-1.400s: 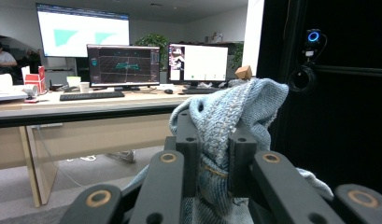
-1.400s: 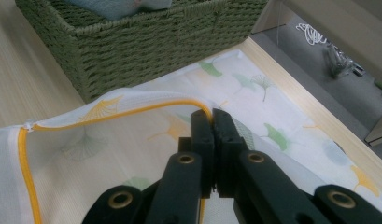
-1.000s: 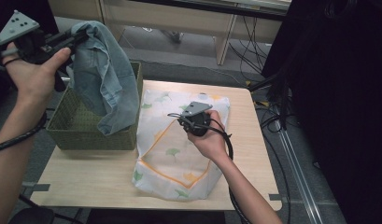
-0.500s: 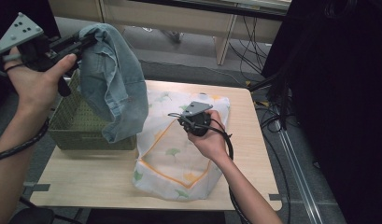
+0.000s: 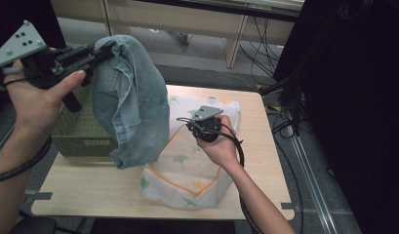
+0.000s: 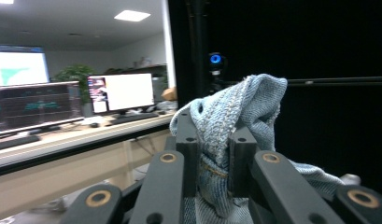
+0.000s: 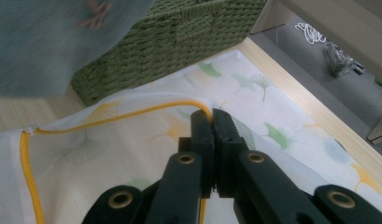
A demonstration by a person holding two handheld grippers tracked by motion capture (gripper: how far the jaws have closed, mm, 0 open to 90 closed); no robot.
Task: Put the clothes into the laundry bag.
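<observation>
The jeans (image 5: 133, 102) hang in the air over the basket (image 5: 82, 131) and bag (image 5: 187, 170), clamped in the left tool (image 5: 102, 52). The right tool (image 5: 194, 127) pinches the bag's yellow-trimmed edge on the desk (image 5: 258, 161).

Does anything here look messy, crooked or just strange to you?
Nothing looks damaged or spilled. The denim garment dangles bunched from the left gripper beside the green basket, and the right gripper pinches the yellow-trimmed edge of the mesh bag.
</observation>
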